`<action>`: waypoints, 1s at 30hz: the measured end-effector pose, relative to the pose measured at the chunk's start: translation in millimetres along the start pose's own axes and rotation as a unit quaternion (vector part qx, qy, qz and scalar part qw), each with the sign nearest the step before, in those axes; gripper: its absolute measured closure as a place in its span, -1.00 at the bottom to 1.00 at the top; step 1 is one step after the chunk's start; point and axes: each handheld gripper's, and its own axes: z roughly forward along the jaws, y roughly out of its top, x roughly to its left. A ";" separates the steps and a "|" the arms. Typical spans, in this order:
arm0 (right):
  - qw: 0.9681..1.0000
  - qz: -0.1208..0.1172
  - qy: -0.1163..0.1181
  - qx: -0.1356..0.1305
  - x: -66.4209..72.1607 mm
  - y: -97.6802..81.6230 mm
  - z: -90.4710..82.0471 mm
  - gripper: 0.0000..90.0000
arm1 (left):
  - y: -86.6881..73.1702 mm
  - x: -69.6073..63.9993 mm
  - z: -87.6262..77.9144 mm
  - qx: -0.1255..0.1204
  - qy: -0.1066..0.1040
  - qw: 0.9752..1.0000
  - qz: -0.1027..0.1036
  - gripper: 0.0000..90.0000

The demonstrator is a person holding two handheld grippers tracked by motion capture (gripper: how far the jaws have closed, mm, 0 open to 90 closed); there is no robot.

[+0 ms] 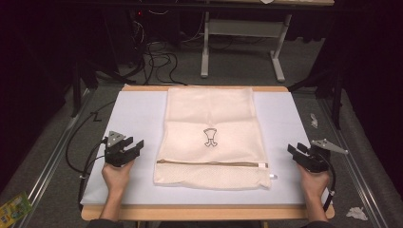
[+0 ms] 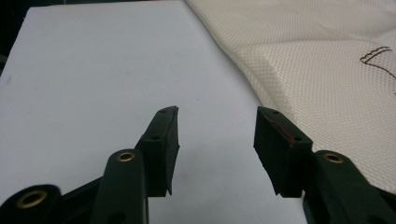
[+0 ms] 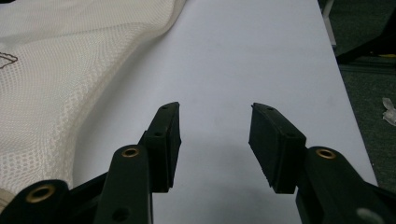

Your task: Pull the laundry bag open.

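Mesh laundry bag (image 1: 211, 137) flat on white bench (image 1: 138, 118), between both tools, zipper (image 1: 209, 163) across its near end. Left tool (image 1: 135, 145) just left of bag's edge, jaws apart, nothing between them. Right tool (image 1: 293, 151) near bag's right edge, jaws likewise apart and empty, over bare bench.

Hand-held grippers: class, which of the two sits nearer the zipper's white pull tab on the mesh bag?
The right hand-held gripper. The white pull tab lies at the mesh bag's right end, far from the left hand-held gripper.
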 end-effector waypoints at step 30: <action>1.000 -0.017 -0.007 0.016 7.4 -1.9 16.1 0.16 | -7.9 -2.3 22.3 0.012 0.021 1.000 0.012 0.10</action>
